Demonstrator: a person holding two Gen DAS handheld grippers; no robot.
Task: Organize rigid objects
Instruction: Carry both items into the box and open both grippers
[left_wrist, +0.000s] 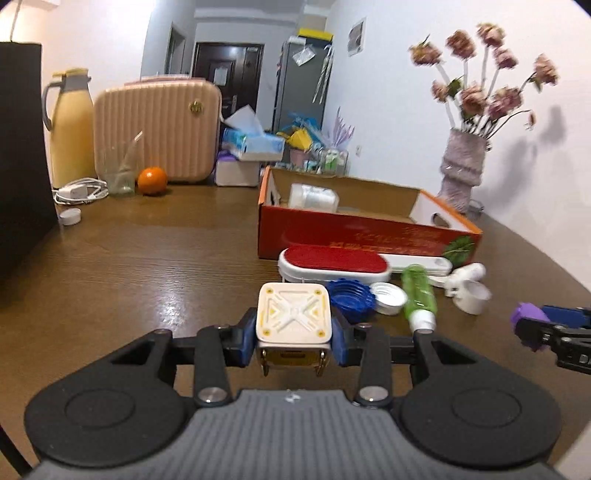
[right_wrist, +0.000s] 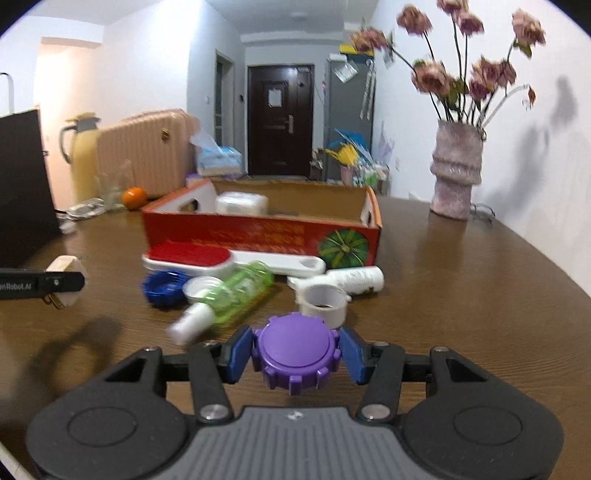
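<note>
My left gripper (left_wrist: 293, 336) is shut on a cream square plug adapter (left_wrist: 293, 317) with brass prongs, held above the table. My right gripper (right_wrist: 295, 356) is shut on a purple ridged cap (right_wrist: 295, 356), also clear of the table. Ahead stands an open red cardboard box (left_wrist: 354, 236) with a white container (left_wrist: 313, 197) inside. In front of it lie a red-and-white lint brush (left_wrist: 334, 264), a blue ridged lid (left_wrist: 349, 297), a white cap (left_wrist: 388, 297), a green bottle (left_wrist: 419, 295) and a white cup (left_wrist: 471, 299). The right wrist view shows the same box (right_wrist: 258, 232) and green bottle (right_wrist: 236, 291).
A vase of flowers (left_wrist: 463, 173) stands at the right by the wall. At the back left are a pink case (left_wrist: 157, 129), a yellow flask (left_wrist: 70, 129), a glass (left_wrist: 120, 166), an orange (left_wrist: 152, 180) and a charger cable (left_wrist: 79, 192). A dark box (left_wrist: 22, 147) blocks the left edge.
</note>
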